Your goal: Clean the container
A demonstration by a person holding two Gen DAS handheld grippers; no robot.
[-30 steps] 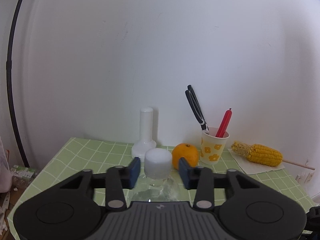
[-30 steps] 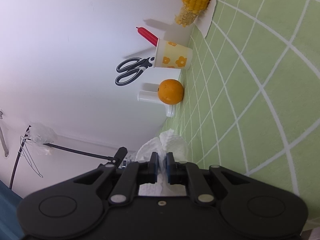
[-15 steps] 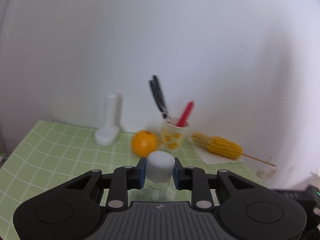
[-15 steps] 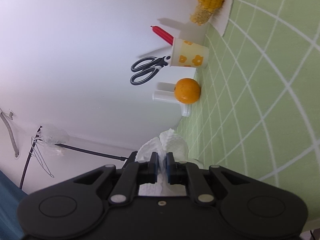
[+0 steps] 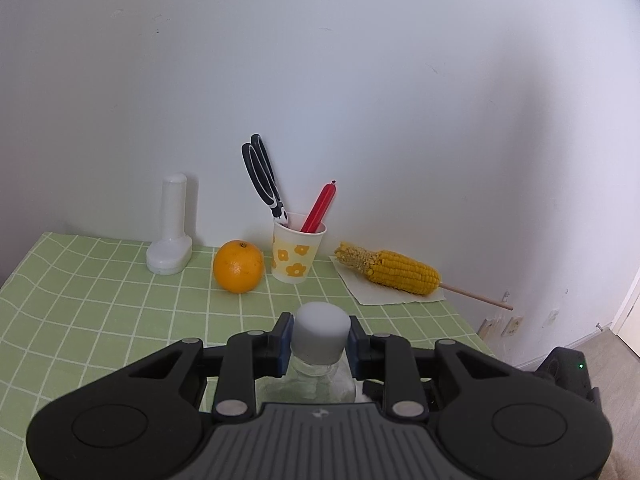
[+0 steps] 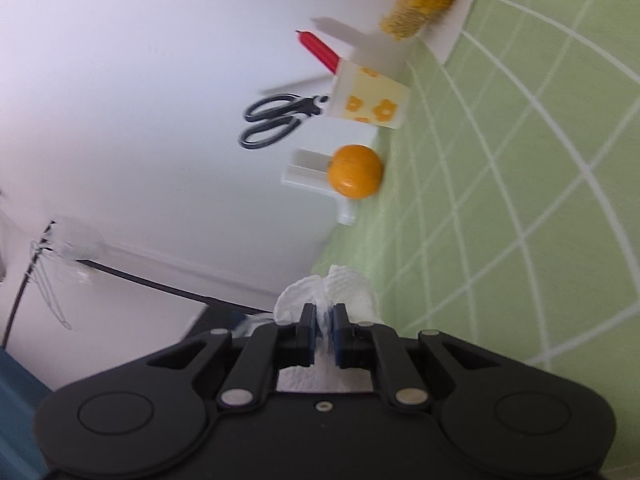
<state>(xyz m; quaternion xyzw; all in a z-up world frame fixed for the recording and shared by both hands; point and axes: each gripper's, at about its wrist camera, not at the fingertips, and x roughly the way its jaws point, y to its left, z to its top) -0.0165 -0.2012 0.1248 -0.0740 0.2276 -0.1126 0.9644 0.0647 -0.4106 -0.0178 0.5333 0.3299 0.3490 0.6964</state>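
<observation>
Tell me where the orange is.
Left wrist view: the orange sits on the green tablecloth, between the white stand and flowered cup.

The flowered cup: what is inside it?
Black scissors and a red pen-like stick stand in the cup, both leaning out over its rim. Their lower ends are hidden by the cup wall, so anything else at the bottom cannot be seen.

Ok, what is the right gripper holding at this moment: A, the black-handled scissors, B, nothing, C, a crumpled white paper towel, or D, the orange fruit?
C: in the right wrist view the right gripper is closed on a crumpled white paper towel, while the orange fruit and black-handled scissors sit far off by the wall.
</observation>
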